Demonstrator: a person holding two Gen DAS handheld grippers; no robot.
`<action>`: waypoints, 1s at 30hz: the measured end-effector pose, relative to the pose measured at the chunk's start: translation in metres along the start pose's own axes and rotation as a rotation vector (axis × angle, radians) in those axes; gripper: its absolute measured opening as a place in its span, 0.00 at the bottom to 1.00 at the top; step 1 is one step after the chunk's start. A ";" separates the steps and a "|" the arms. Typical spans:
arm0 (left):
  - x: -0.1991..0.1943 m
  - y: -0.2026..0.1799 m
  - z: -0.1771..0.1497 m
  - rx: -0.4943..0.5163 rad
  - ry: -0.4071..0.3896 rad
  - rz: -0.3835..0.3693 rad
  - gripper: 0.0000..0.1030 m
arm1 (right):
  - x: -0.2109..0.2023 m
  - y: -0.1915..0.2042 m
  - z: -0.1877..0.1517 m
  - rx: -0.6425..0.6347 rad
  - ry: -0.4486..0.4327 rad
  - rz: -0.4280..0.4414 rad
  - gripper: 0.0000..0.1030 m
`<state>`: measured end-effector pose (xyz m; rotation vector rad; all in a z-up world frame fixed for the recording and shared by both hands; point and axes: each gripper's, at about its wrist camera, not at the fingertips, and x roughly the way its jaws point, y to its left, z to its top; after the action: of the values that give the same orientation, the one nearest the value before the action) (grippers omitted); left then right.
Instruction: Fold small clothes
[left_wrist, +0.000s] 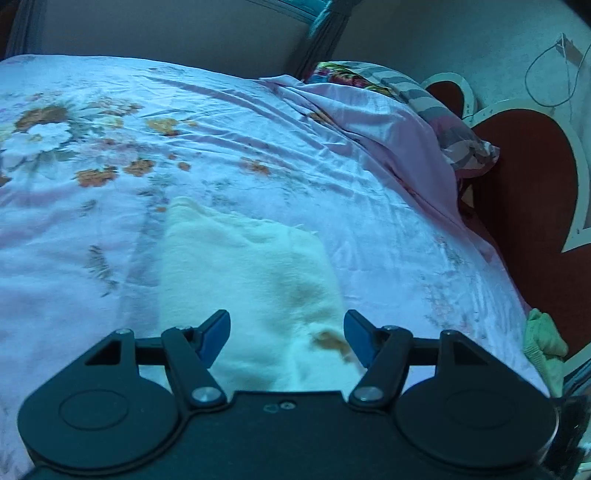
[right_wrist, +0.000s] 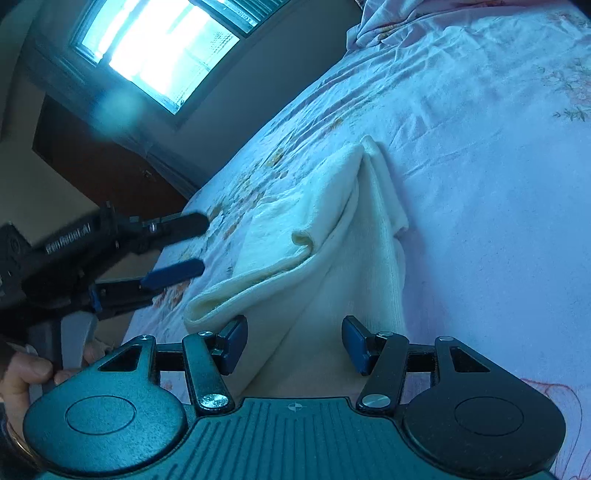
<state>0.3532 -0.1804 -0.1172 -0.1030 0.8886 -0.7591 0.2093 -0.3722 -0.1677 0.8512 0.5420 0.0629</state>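
Observation:
A small cream-white garment (left_wrist: 251, 288) lies partly folded on the floral bedsheet (left_wrist: 110, 184), with a brown mark near its close end. My left gripper (left_wrist: 287, 338) is open, its blue pads on either side of the garment's near end, holding nothing. In the right wrist view the same garment (right_wrist: 332, 229) lies in a long folded strip with one layer turned over. My right gripper (right_wrist: 294, 343) is open over its near end, empty. The left gripper (right_wrist: 186, 245) shows there at the left, open, beside the garment's edge.
A pink pillow (left_wrist: 369, 122) and a striped floral cushion (left_wrist: 424, 99) lie at the head of the bed. A red heart-shaped headboard (left_wrist: 528, 192) stands at the right. A green cloth (left_wrist: 543, 343) hangs off the bed edge. A bright window (right_wrist: 159, 44) is behind the bed.

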 end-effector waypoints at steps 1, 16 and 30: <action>-0.004 0.006 -0.006 -0.004 -0.006 0.021 0.63 | -0.001 0.000 0.001 0.005 -0.003 0.000 0.55; 0.016 0.001 -0.082 0.116 0.058 0.134 0.72 | 0.023 0.006 0.011 0.019 0.026 -0.100 0.66; -0.002 0.029 -0.085 0.007 0.029 0.091 0.72 | 0.087 0.013 0.046 -0.125 -0.026 -0.197 0.46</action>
<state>0.3060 -0.1390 -0.1815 -0.0452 0.9123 -0.6800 0.3088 -0.3721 -0.1713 0.6727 0.5895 -0.0937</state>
